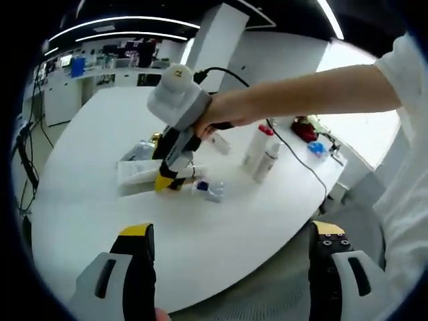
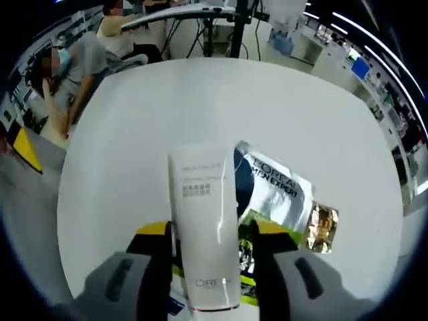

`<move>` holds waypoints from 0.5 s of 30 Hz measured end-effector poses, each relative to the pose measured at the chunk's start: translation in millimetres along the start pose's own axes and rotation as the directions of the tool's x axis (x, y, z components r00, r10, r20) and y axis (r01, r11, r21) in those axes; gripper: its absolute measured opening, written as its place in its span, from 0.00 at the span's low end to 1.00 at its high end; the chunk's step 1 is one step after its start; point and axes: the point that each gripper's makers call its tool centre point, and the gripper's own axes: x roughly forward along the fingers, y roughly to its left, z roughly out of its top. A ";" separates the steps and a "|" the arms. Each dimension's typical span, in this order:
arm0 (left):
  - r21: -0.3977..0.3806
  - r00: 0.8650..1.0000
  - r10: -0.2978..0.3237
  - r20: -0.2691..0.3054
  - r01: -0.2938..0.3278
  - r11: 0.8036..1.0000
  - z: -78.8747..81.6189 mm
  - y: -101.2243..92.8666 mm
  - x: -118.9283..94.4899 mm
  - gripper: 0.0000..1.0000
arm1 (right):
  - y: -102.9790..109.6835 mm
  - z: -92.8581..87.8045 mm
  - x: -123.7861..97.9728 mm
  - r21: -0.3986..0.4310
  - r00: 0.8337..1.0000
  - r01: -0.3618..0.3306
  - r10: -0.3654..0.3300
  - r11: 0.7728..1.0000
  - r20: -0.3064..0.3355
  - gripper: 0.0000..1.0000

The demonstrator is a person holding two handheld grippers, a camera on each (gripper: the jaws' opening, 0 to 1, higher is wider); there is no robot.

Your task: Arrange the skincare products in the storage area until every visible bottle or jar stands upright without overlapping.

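Right gripper (image 2: 212, 234) rises from the bottom centre of the right gripper view with its yellow-tipped jaws closed against both sides of a white tube (image 2: 204, 227), which stands lengthways up the middle of the frame, its printed face toward the camera. Just right of the tube lies a silver pouch (image 2: 281, 194) with dark lettering, and at the pouch's lower right corner sits a gold cap (image 2: 322, 229). All of this rests on a white table (image 2: 200, 107) that takes up most of the frame. At the upper left a seated person (image 2: 70, 67) is beside the table's far edge.

In the left gripper view the same right gripper (image 1: 167, 180) appears at centre, held by a hand (image 1: 217, 120) on an arm that reaches in from the right, its jaw tips down at the white tube (image 1: 137, 175) lying flat on the table (image 1: 221, 234). A small clear bottle with a blue label (image 1: 208, 190) lies on its side just right of those tips. Further right, two white bottles (image 1: 261, 154) stand close together, one with a red cap. Near the table's far right edge are a red object (image 1: 306, 128) and a small blue item (image 1: 317, 148); what they are is too small to tell.

Left gripper (image 1: 231, 244) shows at the bottom of its own view, its two yellow-tipped jaws spread wide apart with nothing between them, hanging over the near edge of the table.
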 end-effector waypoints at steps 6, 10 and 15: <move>0.001 1.000 -0.001 -0.010 0.001 1.000 -1.9 -0.4 1.1 0.94 | -3.3 -1.0 -0.3 0.020 1.000 0.002 -0.002 1.000 0.006 0.39; -0.003 1.000 -0.005 -0.012 0.005 1.000 -2.4 -0.8 1.5 0.93 | 0.2 1.9 -0.7 0.018 0.999 0.000 -0.001 1.000 0.035 0.34; -0.024 1.000 -0.002 0.003 0.002 1.000 0.1 0.7 0.5 0.93 | 1.7 2.1 -1.5 -0.013 0.999 0.025 -0.024 1.000 0.046 0.33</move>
